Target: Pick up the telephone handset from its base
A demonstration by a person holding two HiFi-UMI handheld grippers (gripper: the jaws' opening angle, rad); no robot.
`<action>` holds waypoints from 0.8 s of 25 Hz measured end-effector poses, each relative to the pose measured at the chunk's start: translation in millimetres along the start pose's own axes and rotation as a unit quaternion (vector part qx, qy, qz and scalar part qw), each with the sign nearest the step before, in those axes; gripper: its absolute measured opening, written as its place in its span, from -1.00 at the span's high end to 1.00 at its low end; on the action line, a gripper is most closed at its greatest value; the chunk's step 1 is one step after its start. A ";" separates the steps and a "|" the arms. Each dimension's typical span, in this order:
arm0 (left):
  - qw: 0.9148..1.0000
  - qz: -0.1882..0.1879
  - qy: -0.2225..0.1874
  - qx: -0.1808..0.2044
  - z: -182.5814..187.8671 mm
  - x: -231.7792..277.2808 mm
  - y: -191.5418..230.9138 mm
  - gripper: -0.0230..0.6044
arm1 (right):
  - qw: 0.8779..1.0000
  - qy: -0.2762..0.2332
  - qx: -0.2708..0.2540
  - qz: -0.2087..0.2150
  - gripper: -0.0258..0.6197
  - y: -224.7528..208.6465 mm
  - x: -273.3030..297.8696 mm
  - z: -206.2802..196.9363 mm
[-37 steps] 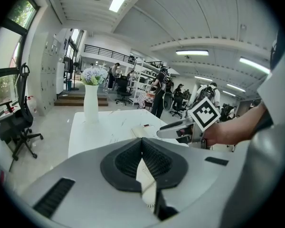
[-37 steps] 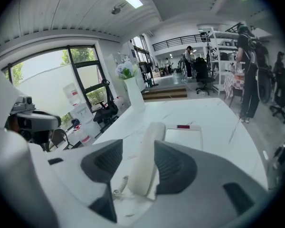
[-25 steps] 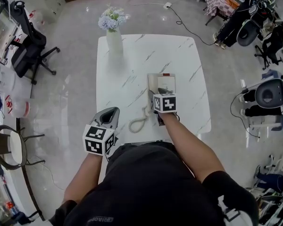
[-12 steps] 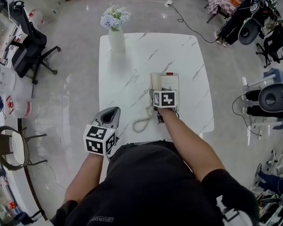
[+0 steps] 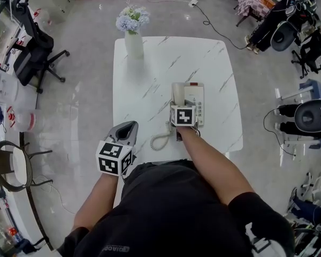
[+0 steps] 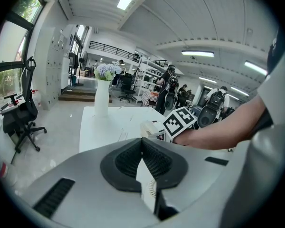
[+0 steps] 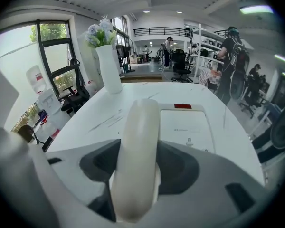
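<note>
White marble desk (image 5: 150,68), flower vase (image 5: 132,42) at far edge. Right claw (image 7: 135,158) clenched on the handset (image 7: 141,122), which lies along the left side of the phone base (image 5: 195,101). Left claw (image 6: 142,144) closed, empty, over near desk edge.

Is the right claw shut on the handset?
Shut: in the right gripper view, the right claw presses both sides of the handset.

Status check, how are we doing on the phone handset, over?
Right gripper shut on the cream plastic telephone handset. Left gripper shut, empty, off to the side. Handset lies along the white phone base's left side. Nothing in the way.
</note>
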State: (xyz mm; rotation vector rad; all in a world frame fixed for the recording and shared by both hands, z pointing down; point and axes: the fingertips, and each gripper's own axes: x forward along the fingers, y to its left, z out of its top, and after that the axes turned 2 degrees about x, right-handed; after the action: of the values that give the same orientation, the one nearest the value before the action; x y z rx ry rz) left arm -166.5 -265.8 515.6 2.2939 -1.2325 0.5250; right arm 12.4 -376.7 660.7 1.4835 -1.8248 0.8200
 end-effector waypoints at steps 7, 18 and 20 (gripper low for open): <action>1.000 -0.002 0.001 -0.010 -3.6 -2.3 -3.5 0.92 | 1.000 0.000 0.024 0.016 0.24 -0.8 -2.1 0.3; 1.000 -0.005 -0.004 -0.001 4.4 -1.8 -13.2 0.92 | 0.997 -0.004 0.056 0.061 0.26 -7.3 -16.1 12.5; 1.000 -0.005 -0.003 0.000 5.4 -0.9 -15.5 0.92 | 0.995 -0.012 0.062 0.073 0.26 -7.7 -24.1 17.4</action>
State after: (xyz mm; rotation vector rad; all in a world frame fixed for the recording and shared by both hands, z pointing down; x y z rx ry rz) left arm -153.3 -260.9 507.2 2.3033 -1.2231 0.5142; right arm 22.2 -377.7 631.6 1.4535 -1.9487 1.0071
